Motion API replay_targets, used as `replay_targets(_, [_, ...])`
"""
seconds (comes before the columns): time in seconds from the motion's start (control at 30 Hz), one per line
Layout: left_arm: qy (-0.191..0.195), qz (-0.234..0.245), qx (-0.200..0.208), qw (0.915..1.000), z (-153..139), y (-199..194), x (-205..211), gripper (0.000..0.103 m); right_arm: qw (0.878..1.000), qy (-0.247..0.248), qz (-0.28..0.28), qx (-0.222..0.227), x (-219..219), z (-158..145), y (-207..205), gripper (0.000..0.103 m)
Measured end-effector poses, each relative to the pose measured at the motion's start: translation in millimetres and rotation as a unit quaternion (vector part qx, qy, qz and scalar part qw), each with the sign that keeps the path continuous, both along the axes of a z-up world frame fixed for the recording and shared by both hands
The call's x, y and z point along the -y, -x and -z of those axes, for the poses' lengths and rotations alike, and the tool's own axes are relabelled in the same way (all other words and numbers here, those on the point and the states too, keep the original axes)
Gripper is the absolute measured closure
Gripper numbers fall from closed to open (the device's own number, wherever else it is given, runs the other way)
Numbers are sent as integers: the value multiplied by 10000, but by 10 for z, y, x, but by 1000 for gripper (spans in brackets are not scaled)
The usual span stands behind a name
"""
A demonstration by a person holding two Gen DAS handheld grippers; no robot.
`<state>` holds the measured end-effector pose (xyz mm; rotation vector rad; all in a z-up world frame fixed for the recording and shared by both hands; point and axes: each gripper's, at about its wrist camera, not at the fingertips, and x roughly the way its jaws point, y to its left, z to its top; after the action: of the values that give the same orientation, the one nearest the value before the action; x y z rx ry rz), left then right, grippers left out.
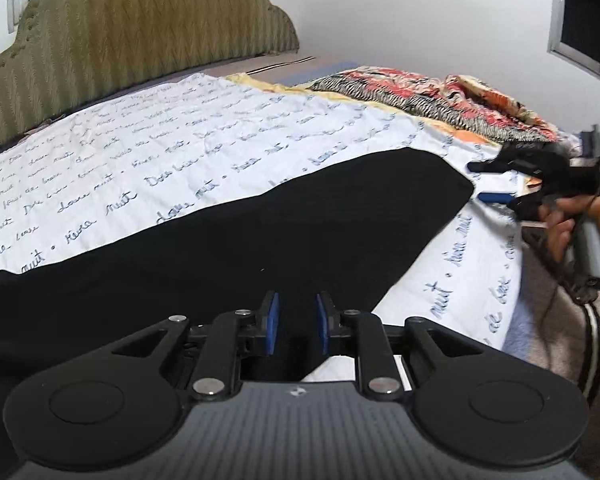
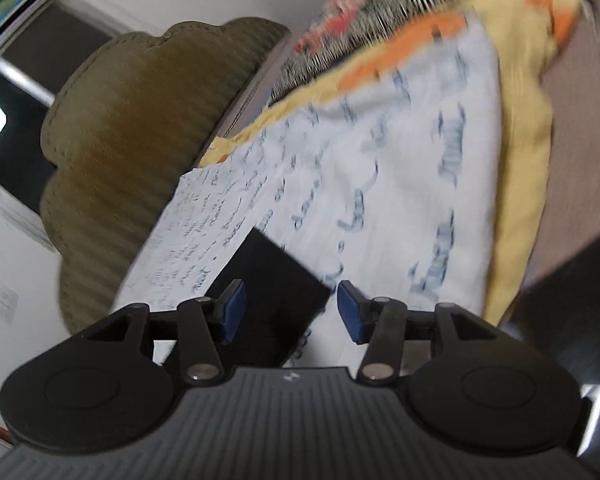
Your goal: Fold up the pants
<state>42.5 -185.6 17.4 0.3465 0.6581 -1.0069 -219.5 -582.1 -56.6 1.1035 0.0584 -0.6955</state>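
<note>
Black pants [image 1: 228, 232] lie on our script-printed bed sheet [image 1: 148, 152].
Left hand-held gripper [image 1: 296, 326] slightly apart, right hand-held gripper [image 2: 292, 312] apart, both empty; padded headboard [image 1: 140, 36], white walls.

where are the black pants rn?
In the left wrist view the black pants lie flat on the white script-printed sheet, running from lower left to a rounded end near the right gripper, with the olive headboard behind.

left gripper [image 1: 296, 330]: black linkage | blue pads | silver rivets | ribbed grey body
</note>
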Motion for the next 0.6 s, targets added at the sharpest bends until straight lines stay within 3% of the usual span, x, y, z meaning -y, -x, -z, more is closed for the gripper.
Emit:
replay_targets(0.07, [-56,-19,77,10000,-8,22,1,83,9997,90,138,-169,-38,-15,-38,55])
replay_targets(0.17, [-149,-89,91,9998,15,13,9,83,9871,1139,307,-1081,-139,-273,-195,50])
replay_targets(0.23, [-166,-151,14,9997,27,-12,15,83,9750,1732,21,-1392,-96,-463,-373,39])
replay_targets(0.3, [-179,-219,-15,9996,40,-21,21,83,9661,2057,-365,-1514,36,-597,-601,39])
replay_targets(0.4, [-243,-262,0,9994,58,-15,28,83,9648,1858,-957,-1599,381,-633,-950,39])
replay_targets(0.53, [-373,-328,202,9986,68,-9,10,83,9720,1101,-1356,-1570,859,-467,-1259,39])
replay_targets(0.6, [-433,-396,347,9977,67,-17,-9,83,9711,937,-1565,-1540,935,-392,-1321,62])
